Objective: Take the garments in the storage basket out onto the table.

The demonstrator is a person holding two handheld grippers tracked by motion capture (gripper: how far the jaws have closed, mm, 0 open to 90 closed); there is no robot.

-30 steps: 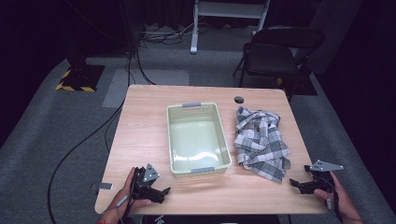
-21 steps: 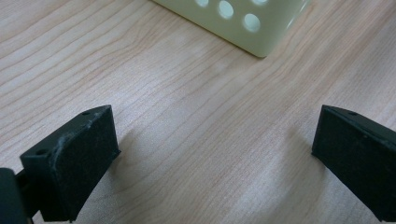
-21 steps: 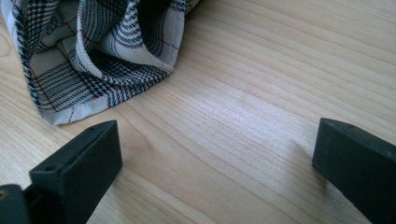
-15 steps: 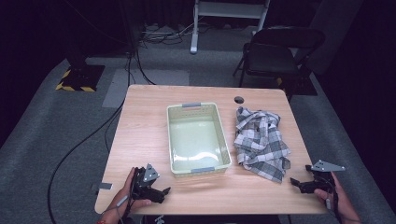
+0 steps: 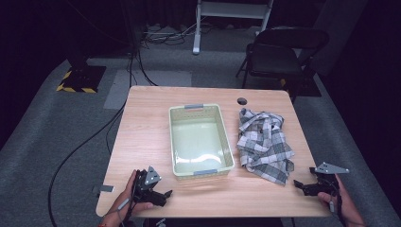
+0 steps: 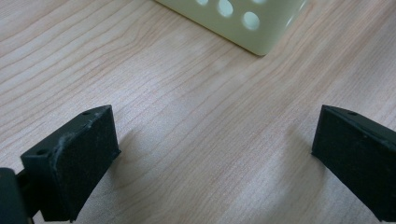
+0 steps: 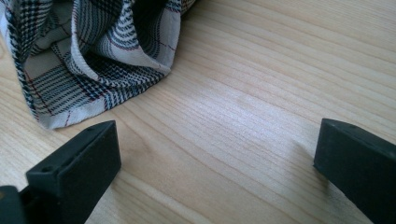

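A light wooden tabletop (image 5: 142, 123) seen from above, standing on grey carpet in a dark room. At its middle sits a pale green plastic basket (image 5: 172, 142), rectangular, with grey handles at its near and far ends and round holes in its walls; nothing lies inside it. Just to the right of the basket, close to its wall, lies a crumpled checked cloth (image 5: 265, 144) in black, grey and white, spread from the far right part of the tabletop down toward the near right edge. A small dark round hole (image 5: 242, 100) marks the tabletop beyond the cloth. The left tongs (image 5: 163, 195), held in the person's left hand (image 5: 125, 201), rest low at the near left edge, pointing toward the near left corner of the basket; in the left gripper view their jaws stand wide apart over bare wood, holding nothing, with the basket's corner (image 6: 243, 23) a little ahead. The right tongs (image 5: 299, 185), held in the person's right hand (image 5: 343, 203), sit at the near right corner, near the closest hem of the cloth but apart from it; in the right gripper view their jaws also stand wide and hold nothing, with the cloth's folded edge (image 7: 93, 60) just ahead of the left jaw. A black folding chair (image 5: 283, 52) stands behind the tabletop.
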